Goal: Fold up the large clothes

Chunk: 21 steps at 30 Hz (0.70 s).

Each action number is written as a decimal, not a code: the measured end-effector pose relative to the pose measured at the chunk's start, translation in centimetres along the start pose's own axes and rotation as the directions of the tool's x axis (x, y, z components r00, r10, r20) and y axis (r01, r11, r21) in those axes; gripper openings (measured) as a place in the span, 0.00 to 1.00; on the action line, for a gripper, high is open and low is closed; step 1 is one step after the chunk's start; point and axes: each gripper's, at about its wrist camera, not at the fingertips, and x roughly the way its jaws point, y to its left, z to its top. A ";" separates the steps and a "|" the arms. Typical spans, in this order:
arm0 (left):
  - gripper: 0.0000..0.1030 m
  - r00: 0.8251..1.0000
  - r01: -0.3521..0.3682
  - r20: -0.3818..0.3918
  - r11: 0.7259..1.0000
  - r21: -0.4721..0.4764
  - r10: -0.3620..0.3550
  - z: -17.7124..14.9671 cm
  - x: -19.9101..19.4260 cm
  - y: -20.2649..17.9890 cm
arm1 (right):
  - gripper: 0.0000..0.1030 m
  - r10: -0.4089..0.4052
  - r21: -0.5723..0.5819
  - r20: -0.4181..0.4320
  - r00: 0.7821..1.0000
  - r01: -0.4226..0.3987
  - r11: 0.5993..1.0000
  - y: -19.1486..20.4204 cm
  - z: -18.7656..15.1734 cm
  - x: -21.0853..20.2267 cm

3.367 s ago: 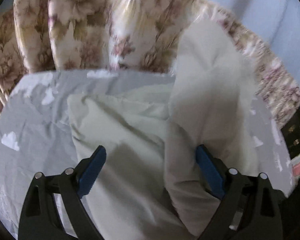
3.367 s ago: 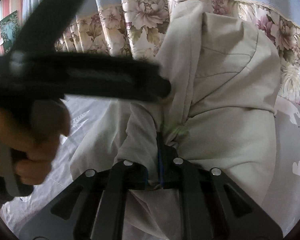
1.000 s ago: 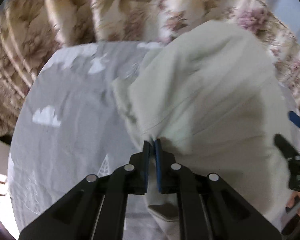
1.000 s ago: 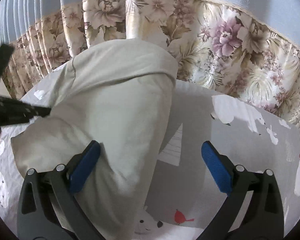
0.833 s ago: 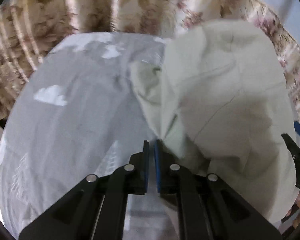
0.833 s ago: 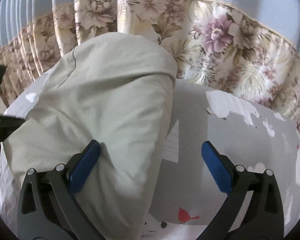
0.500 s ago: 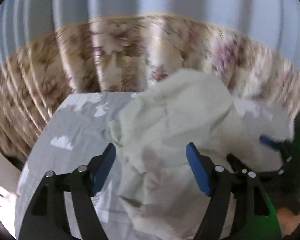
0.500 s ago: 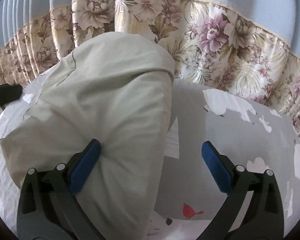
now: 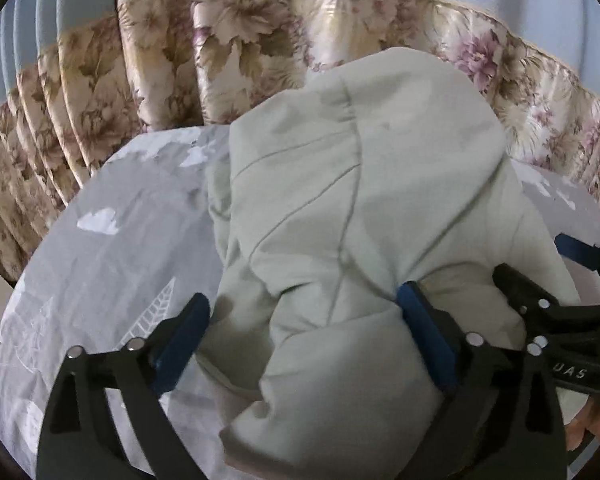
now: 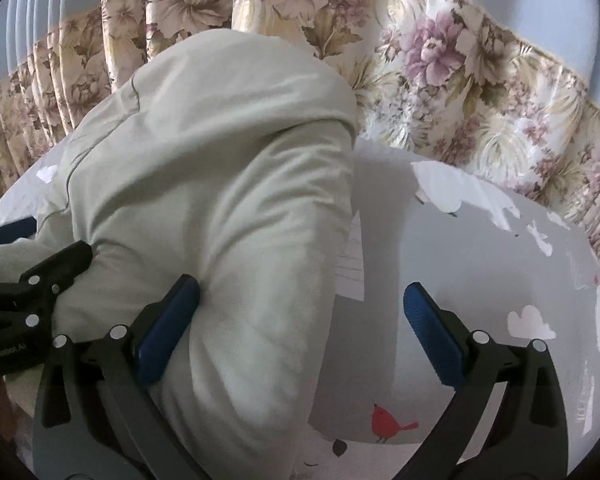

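While the left gripper (image 9: pixel 304 344) spreads its jaws wider, the pale green garment (image 9: pixel 352 216) lies bunched between the blue pads (image 9: pixel 424 336), and neither pad looks to press on it. So this reads as a release: the cloth slumps in a soft heap dead ahead of the tool, on the grey printed bedsheet (image 9: pixel 112 248), with nothing lifting it. Just right of that tool sits the right gripper (image 10: pixel 300 332), jaws wide as well. From its own camera the garment fills the space ahead and to the left, its near edge brushing the left pad (image 10: pixel 168 320), while the right pad (image 10: pixel 432 332) hangs over bare sheet and the little red bird print (image 10: pixel 388 420). Nothing is pinched on that side either.

Why both tools empty? My read is that one fold has just been laid, and both hands are free to pick fresh grip points. The heap is still rounded and thick, not flat, with seams running across its top, so the fold looks loose and far from finished. Beyond the garment, straight ahead of both tools, the floral curtain (image 10: pixel 460 80) hangs behind the bed's far edge. A bit of the person's hand (image 9: pixel 592 428) shows at the far right of the left tool's view, gripping the other handle.
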 end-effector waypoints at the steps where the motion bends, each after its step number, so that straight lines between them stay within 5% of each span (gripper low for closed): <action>1: 0.95 1.000 -0.001 0.002 1.000 0.000 0.001 0.1 0.0 0.0 | 0.97 0.000 0.000 0.000 1.000 0.000 1.000 0.0 0.0 0.0; 7: 0.92 0.996 0.090 0.025 0.992 -0.085 -0.088 1.1 -1.1 1.4 | 0.97 0.093 0.083 -0.001 0.996 -0.092 0.992 -1.8 1.3 -1.0; 11: 0.92 0.988 0.087 0.132 0.995 -0.058 -0.079 4.7 -4.0 1.2 | 0.97 0.136 0.152 0.127 0.983 -0.155 0.976 -4.4 4.9 -4.5; 17: 0.92 0.986 -0.012 0.167 1.000 0.010 0.010 12.1 -2.5 -0.9 | 0.97 0.050 0.173 0.145 0.988 -0.075 0.982 -6.6 10.5 -1.7; 21: 0.92 0.992 0.001 0.127 1.000 0.019 -0.003 14.4 1.1 -1.9 | 0.97 0.017 0.196 0.075 0.997 -0.032 0.980 -7.7 11.2 2.9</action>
